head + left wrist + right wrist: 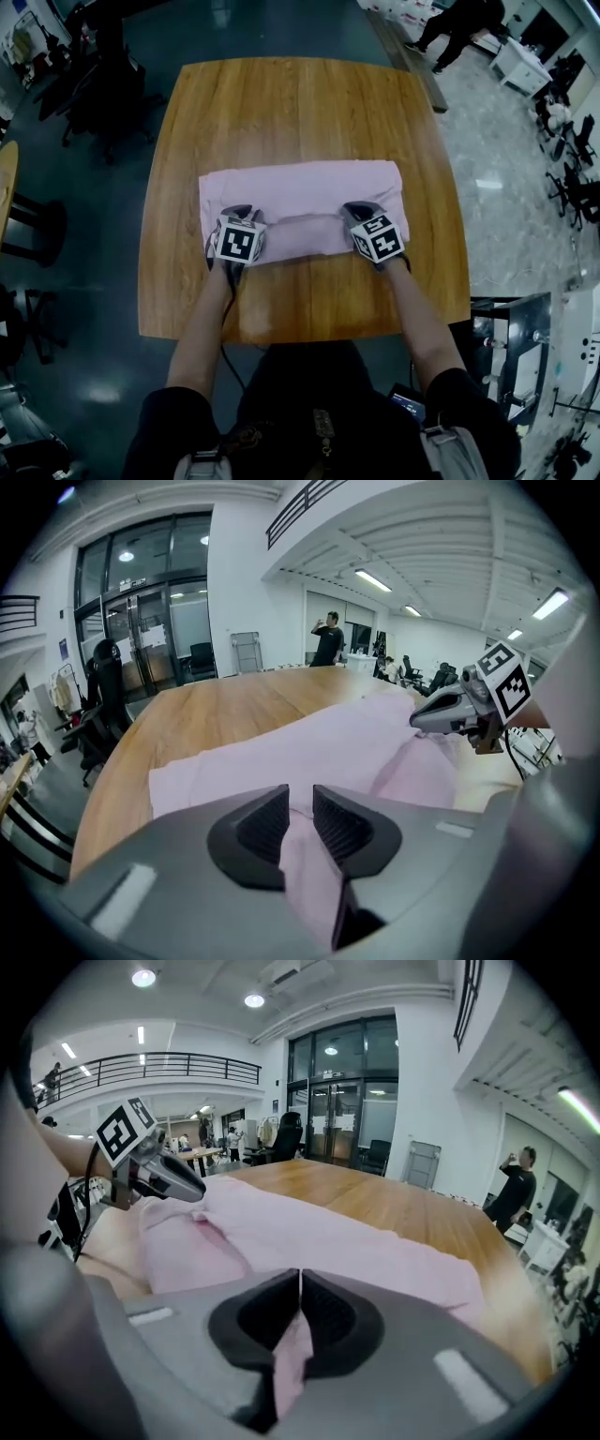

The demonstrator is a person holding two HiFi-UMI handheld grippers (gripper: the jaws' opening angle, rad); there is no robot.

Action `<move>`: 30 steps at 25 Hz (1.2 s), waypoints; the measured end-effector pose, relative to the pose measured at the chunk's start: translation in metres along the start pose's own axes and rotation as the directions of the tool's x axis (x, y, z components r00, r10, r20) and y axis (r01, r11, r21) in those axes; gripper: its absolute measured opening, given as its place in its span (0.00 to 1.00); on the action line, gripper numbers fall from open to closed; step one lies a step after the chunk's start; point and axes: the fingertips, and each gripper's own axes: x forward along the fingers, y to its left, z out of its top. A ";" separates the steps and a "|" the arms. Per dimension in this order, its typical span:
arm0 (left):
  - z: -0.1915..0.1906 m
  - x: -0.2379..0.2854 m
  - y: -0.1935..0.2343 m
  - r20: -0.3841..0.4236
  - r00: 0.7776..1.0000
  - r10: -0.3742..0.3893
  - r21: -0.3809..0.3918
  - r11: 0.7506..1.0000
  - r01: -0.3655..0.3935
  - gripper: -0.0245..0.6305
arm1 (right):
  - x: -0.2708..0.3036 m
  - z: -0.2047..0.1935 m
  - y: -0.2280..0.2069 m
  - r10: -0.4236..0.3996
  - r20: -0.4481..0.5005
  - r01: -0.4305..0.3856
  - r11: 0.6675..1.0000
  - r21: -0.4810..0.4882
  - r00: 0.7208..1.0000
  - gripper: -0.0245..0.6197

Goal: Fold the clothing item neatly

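A pink garment (300,192) lies folded into a wide band across the middle of the wooden table (281,103). Both grippers sit at its near edge. My left gripper (239,212) is at the band's left end. In the left gripper view its jaws (300,810) stand narrowly apart with a fold of the pink cloth (309,752) running up between them. My right gripper (362,208) is at the band's right end. In the right gripper view it (300,1283) is shut on a pinch of the cloth (375,1251). Each gripper shows in the other's view: the right one (459,710), the left one (155,1174).
The table's near edge (300,333) runs just in front of the person's body, with bare wood beyond the garment. Office chairs (94,84) stand at the left of the room. A person (328,639) stands far off past the table's far end.
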 end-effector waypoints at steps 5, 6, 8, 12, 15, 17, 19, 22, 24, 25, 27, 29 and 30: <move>-0.032 -0.006 -0.026 -0.064 0.998 -0.027 0.040 0.999 0.030 0.17 | -0.008 -0.042 0.000 -0.019 -0.131 0.030 0.996 0.083 0.991 0.05; -0.043 -0.005 -0.029 -0.083 0.996 -0.025 0.034 0.999 0.028 0.17 | -0.009 -0.053 0.002 -0.010 -0.180 0.027 0.996 0.089 0.984 0.05; -0.059 -0.005 -0.031 -0.100 0.995 -0.021 0.009 1.000 0.022 0.16 | -0.012 -0.070 0.010 0.005 -0.234 0.019 0.995 0.101 0.972 0.04; -0.072 -0.013 -0.027 -0.093 0.996 -0.006 -0.010 1.000 0.005 0.16 | -0.024 -0.079 0.032 0.029 -0.216 0.000 0.991 0.133 0.976 0.04; -0.088 -0.018 -0.026 -0.102 0.995 0.022 -0.004 1.000 -0.022 0.15 | -0.034 -0.091 0.050 0.067 -0.205 -0.036 0.988 0.153 0.976 0.04; -0.104 -0.025 -0.035 -0.127 0.992 0.015 -0.009 1.000 -0.016 0.15 | -0.043 -0.101 0.061 0.086 -0.189 -0.052 0.983 0.176 0.978 0.04; -0.116 -0.037 -0.045 -0.141 0.990 0.017 -0.013 1.000 -0.019 0.15 | -0.054 -0.110 0.071 0.092 -0.170 -0.059 0.980 0.193 0.981 0.04; -0.127 -0.053 -0.058 -0.140 0.989 0.056 -0.012 0.998 -0.059 0.15 | -0.071 -0.121 0.086 0.090 -0.154 -0.059 0.979 0.196 0.984 0.04; -0.131 -0.059 -0.063 -0.125 0.988 0.089 -0.008 0.996 -0.091 0.15 | -0.078 -0.127 0.095 0.089 -0.147 -0.058 0.978 0.200 0.985 0.04; -0.134 -0.060 -0.063 -0.122 0.987 0.103 -0.018 0.994 -0.106 0.15 | -0.080 -0.129 0.098 0.087 -0.144 -0.057 0.978 0.201 0.986 0.04; -0.139 -0.066 -0.065 -0.118 0.985 0.122 -0.049 0.990 -0.129 0.15 | -0.085 -0.131 0.103 0.077 -0.133 -0.051 0.981 0.190 0.988 0.04; -0.138 -0.081 -0.068 -0.097 0.984 0.147 -0.062 0.986 -0.154 0.15 | -0.095 -0.129 0.109 0.067 -0.094 -0.049 0.982 0.181 0.993 0.04; -0.134 -0.092 -0.069 -0.072 0.983 0.167 -0.063 0.983 -0.171 0.15 | -0.102 -0.124 0.113 0.066 -0.058 -0.054 0.982 0.182 0.996 0.04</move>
